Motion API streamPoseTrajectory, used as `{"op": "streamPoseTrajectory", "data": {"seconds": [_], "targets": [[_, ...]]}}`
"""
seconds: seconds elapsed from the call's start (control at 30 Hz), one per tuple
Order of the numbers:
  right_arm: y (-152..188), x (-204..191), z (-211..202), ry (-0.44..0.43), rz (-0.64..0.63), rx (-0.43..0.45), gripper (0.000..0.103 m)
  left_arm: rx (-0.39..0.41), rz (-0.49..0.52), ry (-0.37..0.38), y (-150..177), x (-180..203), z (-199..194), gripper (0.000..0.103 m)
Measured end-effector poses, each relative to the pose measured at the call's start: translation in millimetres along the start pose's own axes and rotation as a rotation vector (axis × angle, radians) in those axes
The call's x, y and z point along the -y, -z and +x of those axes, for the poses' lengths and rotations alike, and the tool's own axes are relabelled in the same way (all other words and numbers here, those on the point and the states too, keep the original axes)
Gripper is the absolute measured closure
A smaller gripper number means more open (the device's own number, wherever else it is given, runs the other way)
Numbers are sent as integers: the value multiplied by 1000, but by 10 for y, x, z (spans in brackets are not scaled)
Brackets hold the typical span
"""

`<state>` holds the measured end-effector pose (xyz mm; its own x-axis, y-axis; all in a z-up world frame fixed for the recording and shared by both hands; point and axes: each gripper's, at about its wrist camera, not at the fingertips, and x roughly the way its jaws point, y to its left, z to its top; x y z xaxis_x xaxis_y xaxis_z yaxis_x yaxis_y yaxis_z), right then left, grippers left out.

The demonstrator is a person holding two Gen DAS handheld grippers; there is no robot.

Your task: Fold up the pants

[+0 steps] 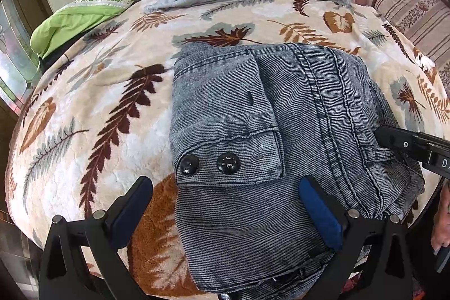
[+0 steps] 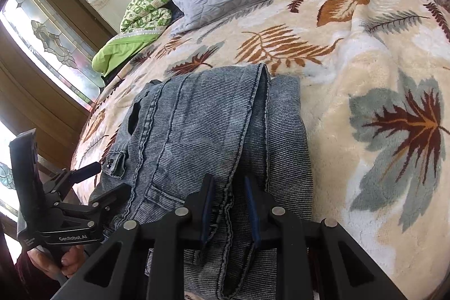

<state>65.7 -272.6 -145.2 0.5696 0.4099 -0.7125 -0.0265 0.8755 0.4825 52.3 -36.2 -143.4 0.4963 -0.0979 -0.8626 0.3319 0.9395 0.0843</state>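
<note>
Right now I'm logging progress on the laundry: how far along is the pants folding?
Mostly done: the pants lie in a compact, layered bundle on the leaf-print blanket. In hand: the right hand-held gripper is nearly closed around the near edge folds, while the left hand-held gripper is open over the buttoned corner. Left: let go, and perhaps square the uneven edges.

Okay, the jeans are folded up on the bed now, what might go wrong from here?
1. The right tool looks closed on the near edge of the jeans; lifting without releasing could drag the layers apart.
2. The open left tool straddles the buttoned pocket flap; closing there could bunch the top layer.
3. The stack lies on a plush leaf-print blanket, so it may slump.
</note>
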Motion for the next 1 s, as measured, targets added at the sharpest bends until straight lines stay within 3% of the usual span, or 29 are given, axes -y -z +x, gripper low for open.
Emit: {"op": "streamPoseTrajectory", "data": {"seconds": [0.3,0.53,0.77,1.0], "targets": [[4,-9,-2,1,-6,1,77,-1,-7,4,-11,-25,-79,0],[19,-15,-10,1,-10,0,77,78,-11,34,-163,-20,-330,0],[21,11,-16,-9,-7,-3,77,-52,-18,27,-182,47,107,0],[2,12,-7,-12,-7,-10,77,-73,-66,98,-169,-40,226,0]]}}
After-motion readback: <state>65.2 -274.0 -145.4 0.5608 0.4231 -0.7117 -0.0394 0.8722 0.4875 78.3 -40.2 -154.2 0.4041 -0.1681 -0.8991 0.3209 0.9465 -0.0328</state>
